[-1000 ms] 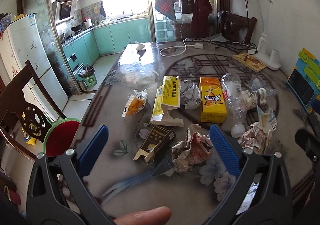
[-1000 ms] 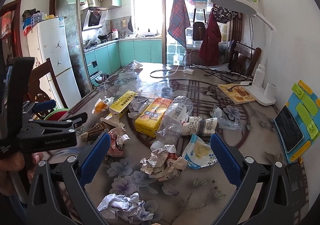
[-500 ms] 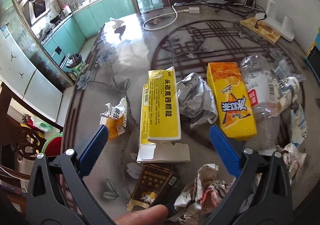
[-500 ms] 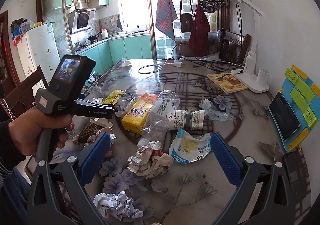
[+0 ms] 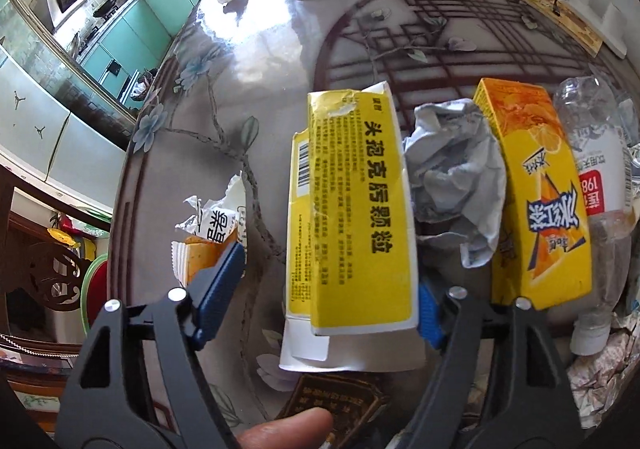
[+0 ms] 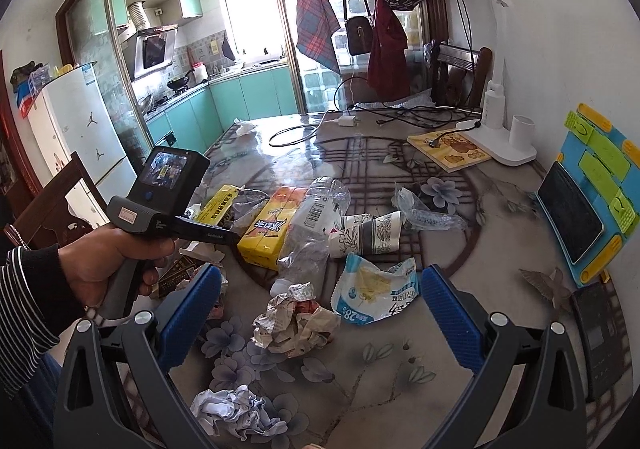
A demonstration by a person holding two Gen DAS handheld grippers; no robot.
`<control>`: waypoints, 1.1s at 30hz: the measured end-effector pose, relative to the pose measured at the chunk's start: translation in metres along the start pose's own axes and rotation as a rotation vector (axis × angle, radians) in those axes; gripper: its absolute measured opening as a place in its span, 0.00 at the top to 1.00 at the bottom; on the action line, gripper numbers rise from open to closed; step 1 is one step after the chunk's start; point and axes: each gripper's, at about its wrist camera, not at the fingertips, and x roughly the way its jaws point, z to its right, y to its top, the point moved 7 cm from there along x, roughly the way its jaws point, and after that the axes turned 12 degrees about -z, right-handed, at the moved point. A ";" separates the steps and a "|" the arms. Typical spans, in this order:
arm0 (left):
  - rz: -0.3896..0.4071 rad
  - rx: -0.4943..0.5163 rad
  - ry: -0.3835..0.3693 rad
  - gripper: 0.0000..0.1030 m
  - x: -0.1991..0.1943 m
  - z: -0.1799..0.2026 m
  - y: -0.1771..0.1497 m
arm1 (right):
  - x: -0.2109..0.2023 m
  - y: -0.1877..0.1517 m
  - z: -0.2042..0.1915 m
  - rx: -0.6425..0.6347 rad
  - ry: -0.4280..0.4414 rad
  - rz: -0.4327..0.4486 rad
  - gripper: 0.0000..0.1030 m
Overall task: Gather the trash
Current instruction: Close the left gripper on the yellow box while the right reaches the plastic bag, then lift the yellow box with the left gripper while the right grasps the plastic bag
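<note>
Landmark: the yellow medicine box (image 5: 352,217), flattened and torn at its far end, lies on the patterned table (image 5: 248,49); every place below is given from it.
Left gripper (image 5: 326,289): poised steeply over the near end of the box, its blue pads on either side of that end. The jaws have just been closing, the box between them. The right pad sits at the box's edge; the left pad is apart from it, so nothing is clamped yet.
Why there: straddling the narrow width lets the pads meet the box's long edges, probably the firmest hold on thin card.
Crumpled grey paper (image 5: 456,169): just right of the box, touching it.
Orange drink carton (image 5: 536,201): beyond the paper, lying flat.
Snack wrapper (image 5: 208,237): left of the box, close to the left pad, so it could be caught by mistake.
Brown packet (image 5: 336,401): nearer the camera than the box, partly under its white flap.
Right gripper (image 6: 320,301): well to the box's right, jaws spread wide and empty above a crumpled printed paper (image 6: 296,325), apparently waiting its turn.
Left hand (image 6: 112,261): wrapped around the left gripper's handle.
</note>
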 end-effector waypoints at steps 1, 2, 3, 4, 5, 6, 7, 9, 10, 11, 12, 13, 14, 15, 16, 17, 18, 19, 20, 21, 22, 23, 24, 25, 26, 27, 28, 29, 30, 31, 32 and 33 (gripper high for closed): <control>-0.002 -0.001 -0.007 0.39 0.001 -0.001 0.000 | 0.000 0.000 0.000 0.001 0.000 -0.002 0.06; -0.003 -0.002 -0.012 0.51 0.002 -0.002 0.000 | 0.001 0.000 0.000 0.001 0.000 -0.003 0.06; -0.004 -0.006 -0.015 0.59 0.003 -0.003 0.000 | 0.001 0.000 0.001 0.002 -0.001 -0.004 0.06; -0.004 -0.013 -0.023 0.63 0.003 -0.004 0.001 | 0.002 0.000 0.002 0.004 -0.001 -0.006 0.06; -0.004 -0.019 -0.038 0.63 0.003 -0.005 0.002 | 0.003 0.001 0.003 0.005 -0.002 -0.008 0.06; -0.004 -0.022 -0.056 0.64 0.002 -0.006 0.002 | 0.003 0.001 0.003 0.007 -0.003 -0.011 0.06; 0.000 -0.022 -0.070 0.64 0.001 -0.006 0.002 | 0.004 0.001 0.004 0.009 -0.004 -0.012 0.06; 0.015 -0.023 -0.076 0.64 -0.004 -0.008 0.002 | 0.004 0.001 0.005 0.010 -0.011 -0.010 0.06; 0.027 -0.023 -0.080 0.65 -0.009 -0.008 0.002 | 0.004 0.002 0.007 0.010 -0.015 -0.007 0.06; 0.040 -0.023 -0.085 0.65 -0.014 -0.009 0.000 | 0.004 0.002 0.009 0.015 -0.017 -0.006 0.06; 0.054 -0.023 -0.090 0.65 -0.021 -0.009 -0.001 | 0.004 0.003 0.010 0.020 -0.018 -0.005 0.06; 0.067 -0.022 -0.092 0.65 -0.028 -0.009 -0.003 | 0.004 0.003 0.012 0.025 -0.020 -0.004 0.06; 0.084 -0.020 -0.096 0.65 -0.036 -0.010 -0.005 | 0.003 0.004 0.014 0.029 -0.023 -0.002 0.06; 0.101 -0.021 -0.100 0.65 -0.043 -0.010 -0.007 | 0.003 0.004 0.016 0.032 -0.026 -0.002 0.06; 0.118 -0.023 -0.106 0.66 -0.051 -0.011 -0.010 | 0.004 0.004 0.017 0.036 -0.029 -0.003 0.06; 0.132 -0.025 -0.114 0.69 -0.057 -0.012 -0.013 | 0.005 0.004 0.018 0.039 -0.031 -0.007 0.06; 0.144 -0.029 -0.123 0.72 -0.064 -0.014 -0.016 | 0.006 0.003 0.019 0.040 -0.034 -0.011 0.06; 0.156 -0.035 -0.131 0.74 -0.070 -0.016 -0.019 | 0.007 0.003 0.020 0.041 -0.039 -0.013 0.06; 0.166 -0.041 -0.144 0.75 -0.076 -0.018 -0.023 | 0.008 0.002 0.021 0.040 -0.046 -0.014 0.06; 0.176 -0.041 -0.157 0.75 -0.082 -0.019 -0.026 | 0.009 0.001 0.022 0.039 -0.053 -0.016 0.06; 0.186 -0.038 -0.168 0.76 -0.087 -0.019 -0.030 | 0.010 0.001 0.022 0.038 -0.059 -0.019 0.06; 0.196 -0.036 -0.173 0.76 -0.092 -0.019 -0.036 | 0.011 0.000 0.022 0.036 -0.064 -0.022 0.06; 0.201 -0.037 -0.184 0.76 -0.096 -0.019 -0.039 | 0.013 -0.001 0.023 0.035 -0.069 -0.025 0.06; 0.204 -0.042 -0.197 0.77 -0.099 -0.020 -0.043 | 0.014 -0.001 0.022 0.031 -0.074 -0.028 0.06; 0.208 -0.048 -0.203 0.77 -0.102 -0.021 -0.048 | 0.015 -0.002 0.022 0.026 -0.075 -0.031 0.06; 0.217 -0.051 -0.204 0.77 -0.106 -0.022 -0.051 | 0.016 -0.002 0.022 0.024 -0.076 -0.032 0.06; 0.232 -0.053 -0.201 0.77 -0.112 -0.024 -0.055 | 0.015 -0.001 0.022 0.023 -0.076 -0.031 0.06; 0.248 -0.053 -0.196 0.77 -0.119 -0.025 -0.059 | 0.015 0.000 0.023 0.021 -0.079 -0.027 0.06; 0.262 -0.053 -0.192 0.77 -0.125 -0.026 -0.063 | 0.014 0.002 0.024 0.019 -0.082 -0.023 0.06; 0.278 -0.052 -0.188 0.77 -0.133 -0.026 -0.067 | 0.015 0.003 0.026 0.018 -0.086 -0.022 0.06; 0.295 -0.046 -0.184 0.77 -0.140 -0.026 -0.072 | 0.016 0.005 0.028 0.018 -0.088 -0.027 0.06; 0.312 -0.041 -0.182 0.77 -0.146 -0.026 -0.077 | 0.019 0.007 0.031 0.020 -0.092 -0.034 0.06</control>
